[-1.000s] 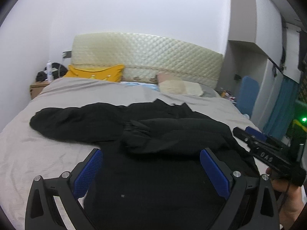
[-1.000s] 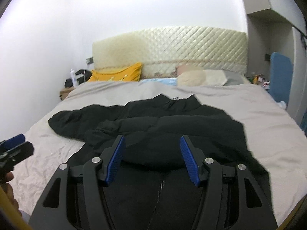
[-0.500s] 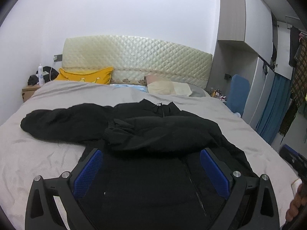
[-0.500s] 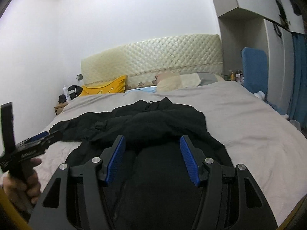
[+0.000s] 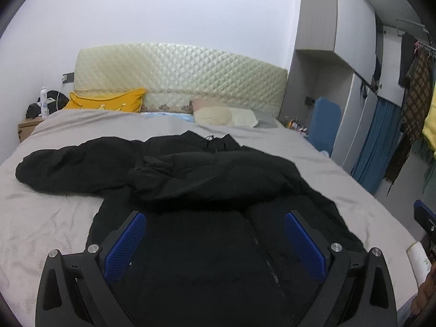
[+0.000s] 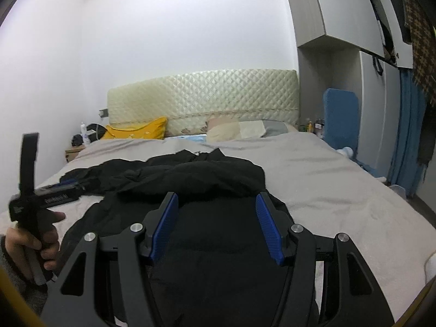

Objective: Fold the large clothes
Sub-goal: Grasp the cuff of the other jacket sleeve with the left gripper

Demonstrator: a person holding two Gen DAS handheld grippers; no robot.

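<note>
The jacket (image 5: 207, 179) is spread across the middle of the bed (image 5: 54, 218), hem toward the foot edge, collar toward the headboard. One sleeve has been laid across the chest; the other is stretched toward the bed's left edge. The sleeve stage is judged half done. The outstretched sleeve is to be gripped next and brought over the body. Both the left gripper (image 5: 215, 242) and the right gripper (image 6: 216, 229) are held above the hem, fingers apart, nothing clamped. The fabric is black, thick, zipped.
</note>
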